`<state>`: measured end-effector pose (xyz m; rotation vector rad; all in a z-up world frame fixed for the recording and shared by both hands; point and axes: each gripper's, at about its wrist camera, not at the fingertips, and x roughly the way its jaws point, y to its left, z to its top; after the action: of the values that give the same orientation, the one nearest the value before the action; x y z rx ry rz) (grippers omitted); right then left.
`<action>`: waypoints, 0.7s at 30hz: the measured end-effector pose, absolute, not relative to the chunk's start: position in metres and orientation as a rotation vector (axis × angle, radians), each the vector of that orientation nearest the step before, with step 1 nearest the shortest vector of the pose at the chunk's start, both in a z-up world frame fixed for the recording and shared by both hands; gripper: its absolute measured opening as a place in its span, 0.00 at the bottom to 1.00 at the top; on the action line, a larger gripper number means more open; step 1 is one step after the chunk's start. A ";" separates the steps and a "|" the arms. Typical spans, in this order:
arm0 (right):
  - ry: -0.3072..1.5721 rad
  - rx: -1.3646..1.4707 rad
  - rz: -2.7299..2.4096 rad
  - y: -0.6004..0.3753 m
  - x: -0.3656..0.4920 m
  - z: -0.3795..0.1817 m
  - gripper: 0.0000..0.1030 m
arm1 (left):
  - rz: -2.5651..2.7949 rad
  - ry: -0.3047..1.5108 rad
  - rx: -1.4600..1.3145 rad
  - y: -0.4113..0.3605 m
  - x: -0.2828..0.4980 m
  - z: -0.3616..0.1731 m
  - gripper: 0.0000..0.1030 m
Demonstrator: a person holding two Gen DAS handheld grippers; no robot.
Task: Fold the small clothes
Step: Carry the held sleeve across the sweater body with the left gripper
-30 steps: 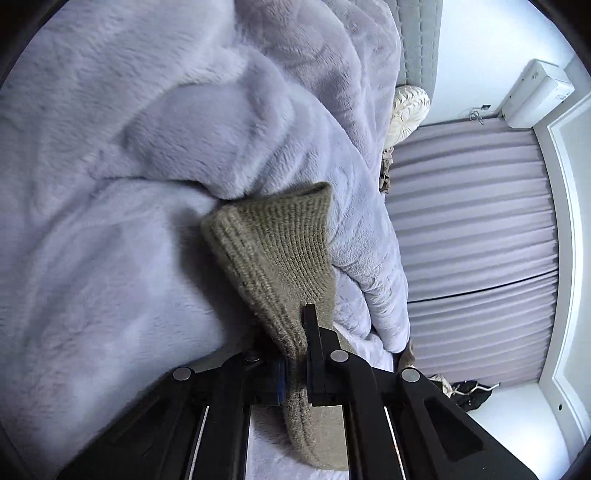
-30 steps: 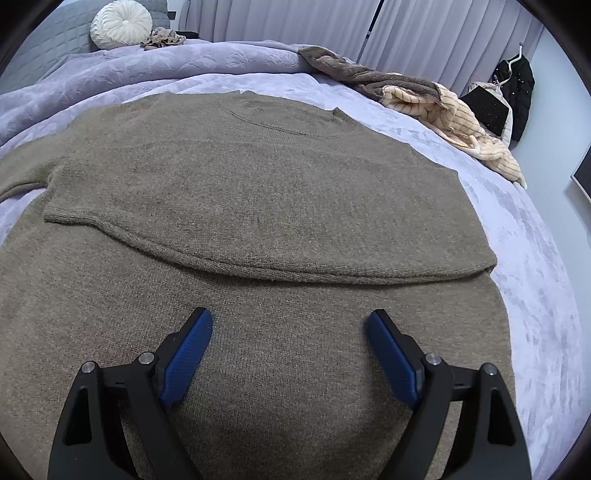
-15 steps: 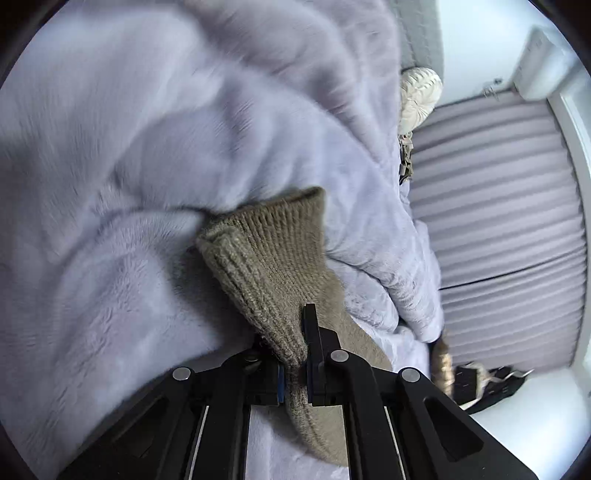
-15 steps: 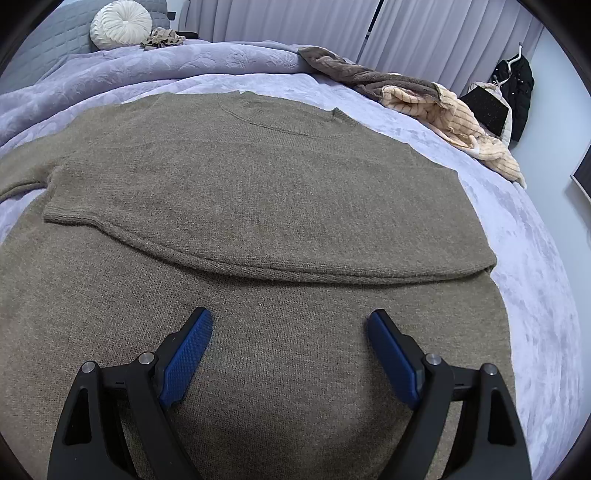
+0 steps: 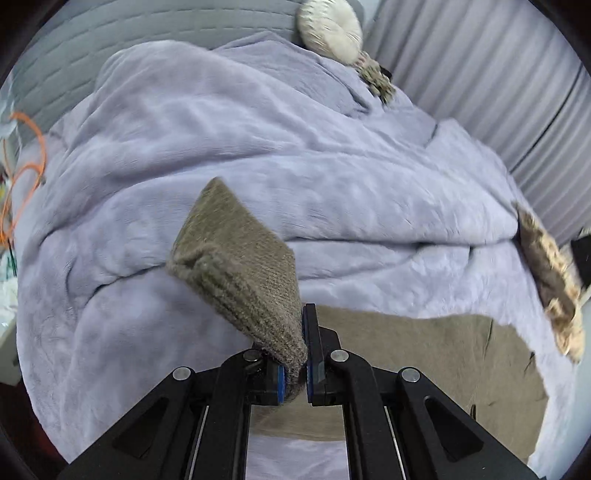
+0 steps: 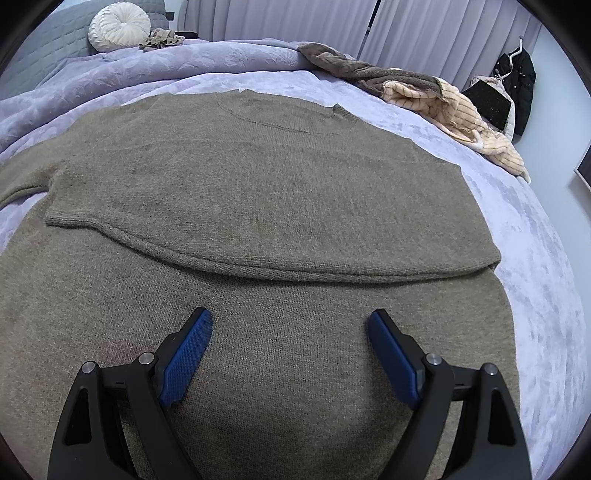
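Sweater (image 6: 258,192): olive-brown knit wool-like cloth, matt, slightly fuzzy, fine rib texture. Cuff end of sleeve (image 5: 240,273): coarser ribbed knit, same yarn, hairy surface.

Blanket (image 5: 258,147): lavender plush fleece, soft short pile, faint sheen where pile is brushed; crushed-velvet look in the right wrist view.

Left gripper (image 5: 295,369): matt black plastic arms, bright round metal pins, blue pads.

Right gripper (image 6: 291,354): same black plastic; blue pads (image 6: 188,354) finely dimpled, rubbery.

Round cushion (image 6: 120,26): cream pleated cloth. Headboard (image 5: 110,44): grey quilted fabric. Curtains (image 6: 424,37): pale matt pleated cloth. Striped garment (image 6: 461,110): cream ribbed fleece, brown plush side.
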<state>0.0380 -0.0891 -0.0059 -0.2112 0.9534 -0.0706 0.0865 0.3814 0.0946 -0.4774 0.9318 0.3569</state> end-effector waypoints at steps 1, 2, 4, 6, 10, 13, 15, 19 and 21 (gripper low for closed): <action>0.953 -0.209 -0.068 -0.090 0.038 -0.006 0.86 | 0.357 0.943 -0.459 0.371 0.092 0.095 0.08; 0.953 -0.206 -0.066 -0.090 0.038 -0.006 0.86 | 0.357 0.962 -0.433 0.356 0.101 0.096 0.08; 0.952 -0.199 -0.062 -0.092 0.038 -0.007 0.86 | 0.350 0.989 -0.399 0.331 0.111 0.098 0.08; 0.951 -0.192 -0.058 -0.093 0.038 -0.007 0.86 | 0.345 1.000 -0.365 0.308 0.120 0.099 0.08; 0.953 -0.186 -0.054 -0.094 0.038 -0.007 0.86 | 0.337 1.031 -0.307 0.266 0.135 0.096 0.08; 0.962 -0.184 -0.047 -0.095 0.038 -0.005 0.86 | 0.337 1.057 -0.269 0.237 0.143 0.089 0.08; 0.985 -0.184 -0.038 -0.096 0.039 -0.001 0.86 | 0.337 1.075 -0.247 0.218 0.148 0.084 0.08; 1.007 -0.184 0.007 -0.101 0.031 0.008 0.86 | 0.331 1.088 -0.213 0.191 0.154 0.078 0.08; 1.001 -0.199 0.031 -0.104 0.022 0.013 0.86 | 0.329 1.096 -0.206 0.181 0.156 0.076 0.08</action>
<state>0.0221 -0.1038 0.0125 -0.1987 1.0013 0.0310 0.1562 0.1815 0.0759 -0.2057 1.0958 0.3287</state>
